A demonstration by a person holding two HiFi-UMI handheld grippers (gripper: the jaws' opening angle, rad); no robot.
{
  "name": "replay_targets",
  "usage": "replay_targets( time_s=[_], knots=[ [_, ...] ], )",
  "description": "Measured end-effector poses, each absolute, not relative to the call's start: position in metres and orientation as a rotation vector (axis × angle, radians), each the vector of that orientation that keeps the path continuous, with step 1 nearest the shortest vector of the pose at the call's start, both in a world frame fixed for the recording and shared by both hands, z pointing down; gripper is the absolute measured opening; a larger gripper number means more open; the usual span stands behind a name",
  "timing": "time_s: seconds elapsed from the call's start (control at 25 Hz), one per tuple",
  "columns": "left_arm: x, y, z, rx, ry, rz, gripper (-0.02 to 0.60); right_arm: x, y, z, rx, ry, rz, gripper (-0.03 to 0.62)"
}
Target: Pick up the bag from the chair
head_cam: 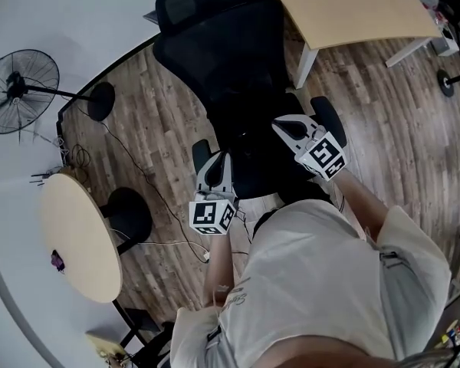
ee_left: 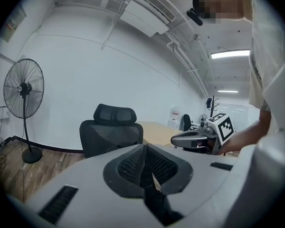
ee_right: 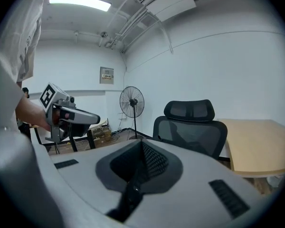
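Note:
A black office chair (head_cam: 215,44) stands in front of me, seen from above in the head view. It also shows ahead in the left gripper view, as the chair (ee_left: 111,134), and in the right gripper view, as the chair (ee_right: 190,127). No bag can be told apart from the dark seat. My left gripper (head_cam: 215,165) hovers over the seat's left side, jaws shut and empty. My right gripper (head_cam: 289,126) is held over the seat's right side near the armrest, also shut on nothing. Each gripper view shows the other gripper, right (ee_left: 199,139) and left (ee_right: 69,115), level beside it.
A wooden desk (head_cam: 353,6) stands behind the chair at the upper right. A standing fan (head_cam: 19,79) and a round table (head_cam: 77,236) are to the left, with a black stool (head_cam: 130,213) and cables on the wood floor.

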State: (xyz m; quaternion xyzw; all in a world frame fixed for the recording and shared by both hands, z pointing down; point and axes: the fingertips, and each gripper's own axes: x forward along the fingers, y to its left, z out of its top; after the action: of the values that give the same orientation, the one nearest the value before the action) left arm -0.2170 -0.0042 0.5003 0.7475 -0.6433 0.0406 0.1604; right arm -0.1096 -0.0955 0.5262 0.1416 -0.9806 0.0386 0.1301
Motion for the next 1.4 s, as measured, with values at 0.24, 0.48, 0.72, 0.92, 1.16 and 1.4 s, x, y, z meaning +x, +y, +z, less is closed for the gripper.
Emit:
replay_targets(
  time_s=[0.24, 0.48, 0.72, 0.92, 1.16, 1.4],
  knots=[
    [-0.213, -0.036, 0.505, 2.157, -1.811, 0.151, 0.026, -0.099, -0.119, 0.539, 0.417, -2.833, 0.194, -0.005],
    [-0.227, -0.048, 0.510, 2.129, -1.808, 0.176, 0.026, -0.092, -0.139, 0.544, 0.480, -2.808, 0.222, -0.005],
    [-0.240, -0.055, 0.519, 2.147, -1.772, 0.177, 0.026, -0.095, -0.145, 0.550, 0.538, -2.775, 0.214, -0.005],
    [-0.246, -0.055, 0.523, 2.157, -1.736, 0.161, 0.026, -0.093, -0.150, 0.538, 0.622, -2.768, 0.214, -0.005],
    [-0.259, -0.067, 0.531, 2.153, -1.702, 0.149, 0.028, -0.093, -0.163, 0.534, 0.665, -2.773, 0.251, -0.005],
    [-0.258, -0.079, 0.533, 2.163, -1.655, 0.123, 0.028, -0.089, -0.173, 0.541, 0.687, -2.761, 0.286, -0.005]
  ],
)
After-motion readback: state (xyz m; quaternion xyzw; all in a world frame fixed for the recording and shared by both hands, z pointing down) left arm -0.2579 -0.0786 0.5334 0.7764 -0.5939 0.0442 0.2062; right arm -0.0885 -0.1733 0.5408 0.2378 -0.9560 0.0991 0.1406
